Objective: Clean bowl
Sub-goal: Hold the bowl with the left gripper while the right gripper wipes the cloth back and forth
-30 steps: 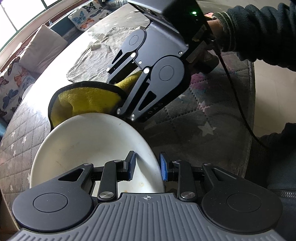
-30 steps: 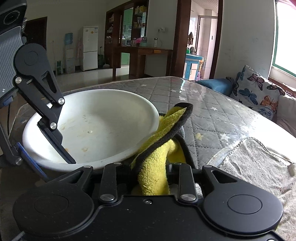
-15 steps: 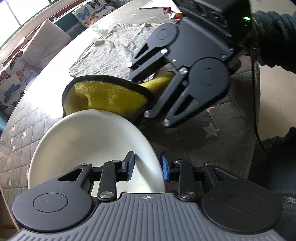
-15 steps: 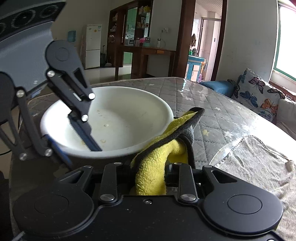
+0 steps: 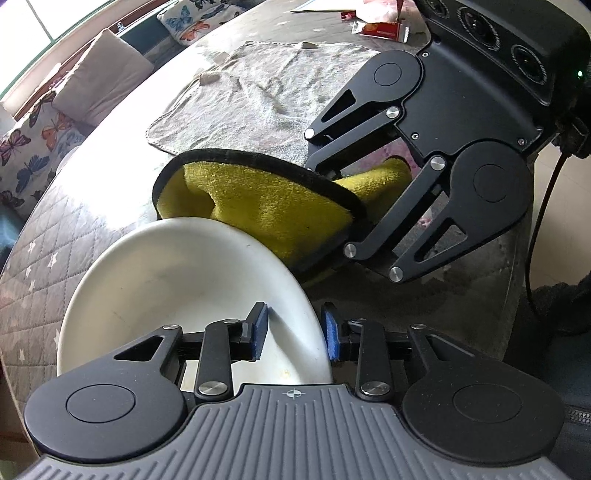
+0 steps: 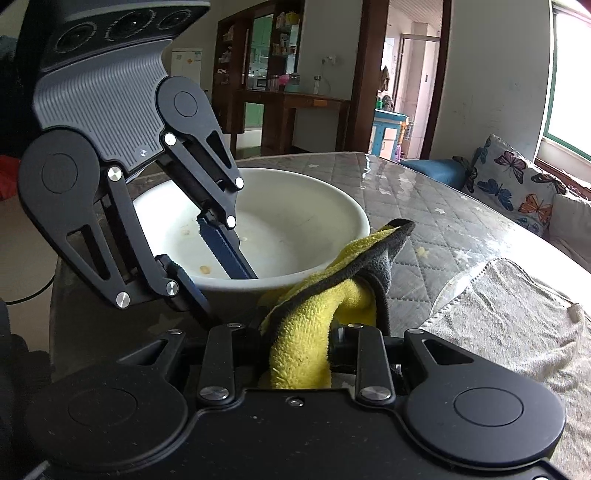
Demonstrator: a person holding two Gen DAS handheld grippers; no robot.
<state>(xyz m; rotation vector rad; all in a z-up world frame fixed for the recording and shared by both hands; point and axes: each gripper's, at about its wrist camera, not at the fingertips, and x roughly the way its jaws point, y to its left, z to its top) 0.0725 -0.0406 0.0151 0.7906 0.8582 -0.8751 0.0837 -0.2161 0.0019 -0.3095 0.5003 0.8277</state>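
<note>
A white bowl (image 5: 177,291) (image 6: 295,221) with a few food specks stands on the quilted table. My left gripper (image 5: 293,330) (image 6: 225,291) straddles its near rim. One blue pad (image 5: 258,328) lies inside the bowl, the other against the outer wall, and the jaws are shut on the rim. My right gripper (image 6: 299,332) (image 5: 328,210) is shut on a folded yellow cloth with a dark border (image 6: 332,280) (image 5: 266,199). The cloth hangs just outside the bowl's rim on the side away from my left gripper. The right gripper's fingertips are buried in its folds.
A grey towel (image 5: 266,88) (image 6: 517,314) lies spread on the table beyond the cloth. Butterfly-print cushions (image 6: 517,188) line a bench by the window. Red packets (image 5: 380,27) sit at the far edge. A dark cable (image 5: 535,240) hangs past the table's right edge.
My right gripper has slid sideways with the cloth, rightward along the bowl's far rim in the left wrist view. The bowl and my left gripper have stayed put.
</note>
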